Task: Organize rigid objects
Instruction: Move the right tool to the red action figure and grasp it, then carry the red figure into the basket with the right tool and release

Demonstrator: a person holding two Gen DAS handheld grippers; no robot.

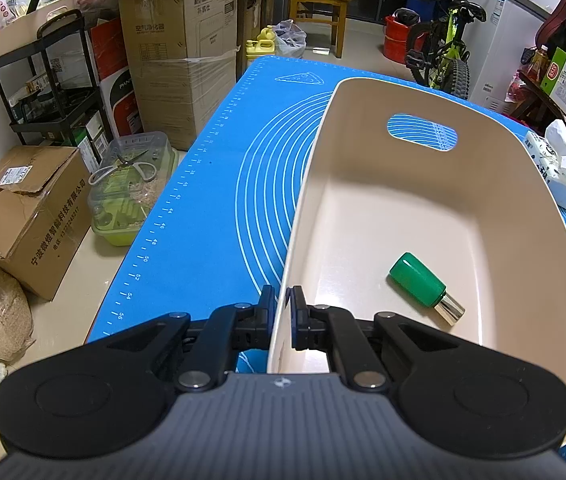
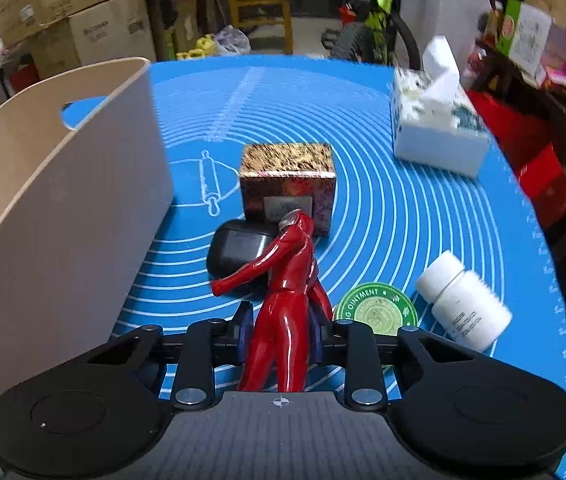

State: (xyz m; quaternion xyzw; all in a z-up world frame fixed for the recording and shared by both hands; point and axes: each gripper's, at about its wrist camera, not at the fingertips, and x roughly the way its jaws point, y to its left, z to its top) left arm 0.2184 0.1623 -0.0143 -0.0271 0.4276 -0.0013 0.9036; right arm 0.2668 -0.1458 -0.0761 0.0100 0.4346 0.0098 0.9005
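We find the left gripper (image 1: 281, 300) closed on the near wall of the beige plastic bin (image 1: 523, 216), one pad outside and one inside. We judge this hold serves to steady the bin on the table while items are loaded. Inside the bin, on its floor toward the near end, lies a small green bottle with a silver cap (image 1: 423, 286), on its side; it appears to be the only item stored so far.

The right gripper (image 2: 281, 330) is clamped on the legs of a glossy red plastic figurine (image 2: 289, 276) with a silver head. No earlier view is available to us, so we report only the grip as it stands: pads pressing on the figure from both sides. The figurine stands to the right of the bin, close outside its wall, and leans forward with its arms spread. We judge the low grasp on the legs is chosen because the torso and arms offer no flat faces.

Beyond the figurine, further from the bin, sit a black rounded earbud case (image 2: 235, 250) and a brown patterned cardboard box (image 2: 289, 178). A round green ointment tin (image 2: 375, 310) and a white plastic pill bottle (image 2: 465, 300) lie further right, all on the blue silicone mat (image 2: 403, 208).
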